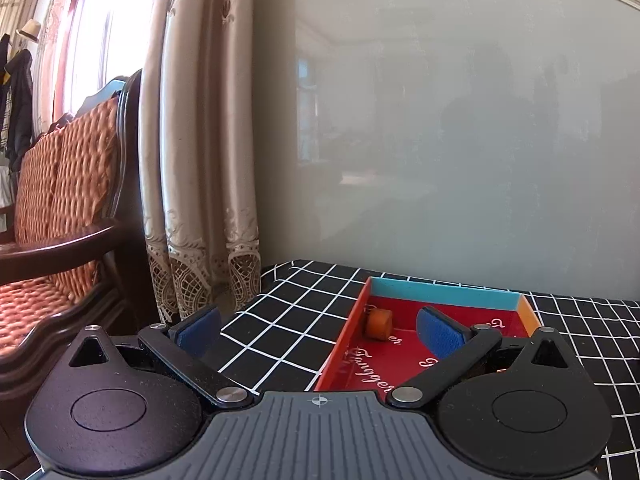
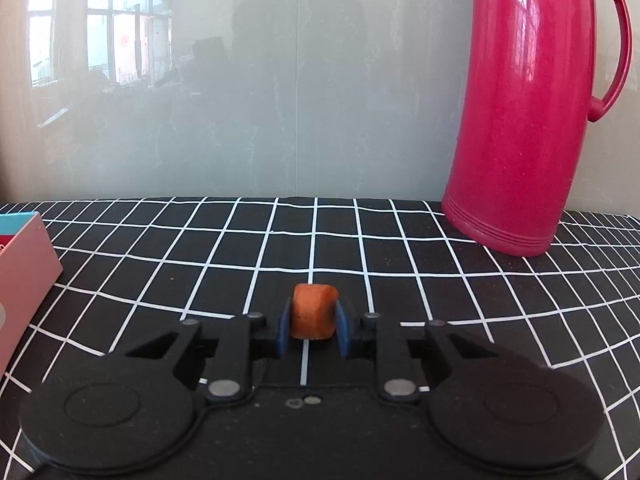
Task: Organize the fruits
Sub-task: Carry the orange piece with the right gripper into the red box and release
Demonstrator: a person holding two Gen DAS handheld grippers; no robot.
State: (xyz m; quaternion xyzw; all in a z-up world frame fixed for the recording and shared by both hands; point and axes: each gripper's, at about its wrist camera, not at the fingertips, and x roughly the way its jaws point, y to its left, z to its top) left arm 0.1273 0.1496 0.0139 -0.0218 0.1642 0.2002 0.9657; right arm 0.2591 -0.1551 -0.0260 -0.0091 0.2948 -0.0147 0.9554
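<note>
- One orange fruit piece already sits in my red tray.
- My right tool pinches a second piece (still on the bench).
- My left tool is spread, empty.

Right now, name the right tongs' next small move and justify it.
Probably lift: the right tongs are shut on an orange fruit chunk low over the checked cloth, while the red tray, holding a similar chunk, lies off left.
</note>
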